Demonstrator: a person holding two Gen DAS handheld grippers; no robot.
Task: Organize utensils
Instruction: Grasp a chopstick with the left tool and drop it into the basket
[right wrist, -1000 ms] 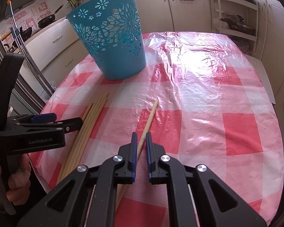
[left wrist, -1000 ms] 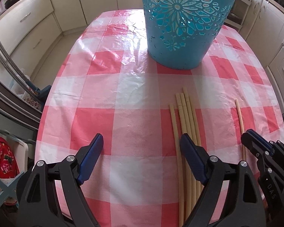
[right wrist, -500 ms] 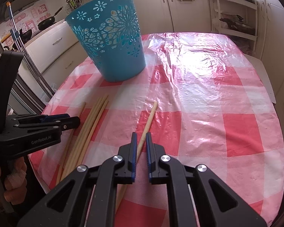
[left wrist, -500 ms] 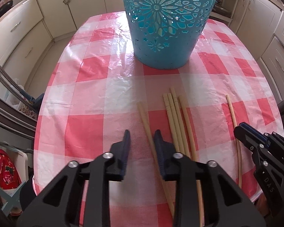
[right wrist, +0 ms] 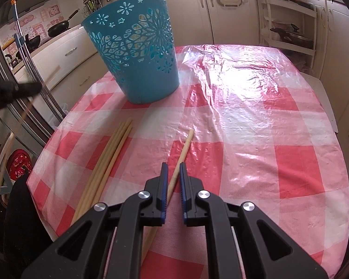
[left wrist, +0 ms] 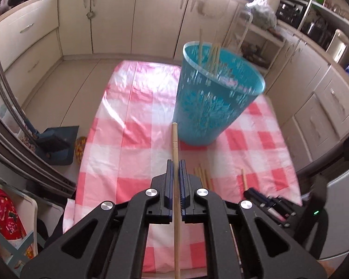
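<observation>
From the left wrist, the table (left wrist: pixel 132 125) in its pink-and-white checked plastic cloth shows its far and left edges against a bare tiled floor (left wrist: pixel 58 97), with the left half of the cloth free; cream cabinets (left wrist: pixel 118 16) run along the far wall and down the right side; a blue dustpan (left wrist: pixel 55 144) lies on the floor by the left edge; the blue basket (left wrist: pixel 211 107), blurred, stands toward the far right of the table with several chopsticks upright inside it; the left gripper (left wrist: pixel 176 169) is clamped on a single chopstick (left wrist: pixel 175 144), whose tip points toward the basket's base; a few loose chopsticks (left wrist: pixel 203 174) lie on the cloth just right of the fingers, and the right gripper's tip shows at lower right. From the right wrist, the table's right half and far end are open, glossy cloth, with a shelf rack (right wrist: pixel 288 21) beyond the far edge and a counter with pans at left; the basket (right wrist: pixel 137 53) stands at far left; a bundle of chopsticks (right wrist: pixel 109 160) lies on the near left; the right gripper (right wrist: pixel 173 174) is nearly closed around a lone chopstick (right wrist: pixel 186 144) lying on the cloth; whether its pads press it I cannot tell.
</observation>
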